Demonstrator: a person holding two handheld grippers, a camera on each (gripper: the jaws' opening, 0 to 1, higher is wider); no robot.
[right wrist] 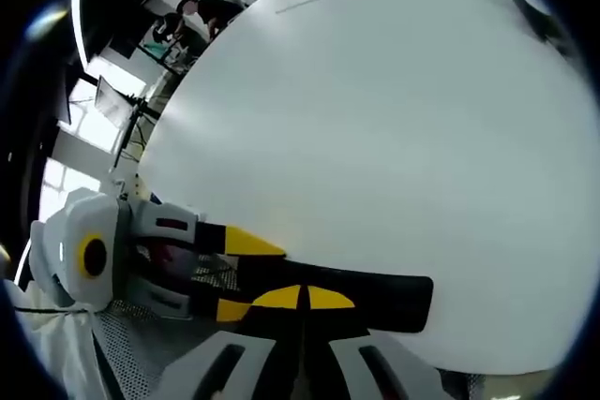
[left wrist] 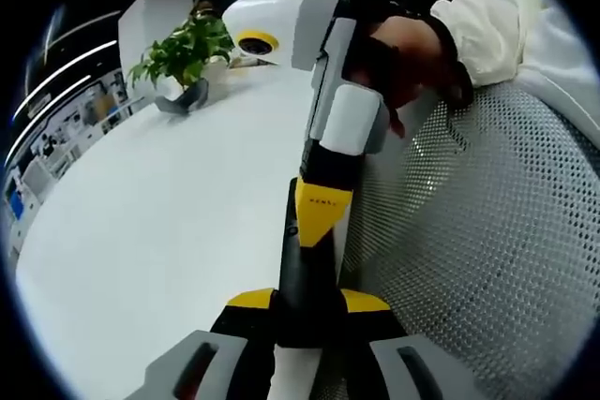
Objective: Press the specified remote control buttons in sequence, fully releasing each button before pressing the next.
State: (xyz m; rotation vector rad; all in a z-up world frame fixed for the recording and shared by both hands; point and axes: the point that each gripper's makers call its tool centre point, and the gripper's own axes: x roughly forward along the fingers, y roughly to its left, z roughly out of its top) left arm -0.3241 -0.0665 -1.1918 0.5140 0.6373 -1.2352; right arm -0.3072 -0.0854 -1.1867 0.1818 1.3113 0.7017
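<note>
A slim black remote [left wrist: 302, 274] lies edge-on between the yellow-tipped jaws of my left gripper [left wrist: 307, 299], which is shut on it near the table's edge. From above, my right gripper [left wrist: 323, 217] comes down with its jaws together, its yellow tip resting on the remote's top face. In the right gripper view the remote [right wrist: 380, 297] runs sideways under my shut right gripper [right wrist: 302, 299]. The left gripper [right wrist: 239, 274] clamps the remote's left end. The buttons are hidden.
The white table [left wrist: 159, 213] spreads to the left, with a potted plant [left wrist: 187, 49] and a white rounded device [left wrist: 258, 7] at its far side. A grey mesh chair [left wrist: 487, 231] sits right of the grippers. A gloved hand [left wrist: 403, 53] holds the right gripper.
</note>
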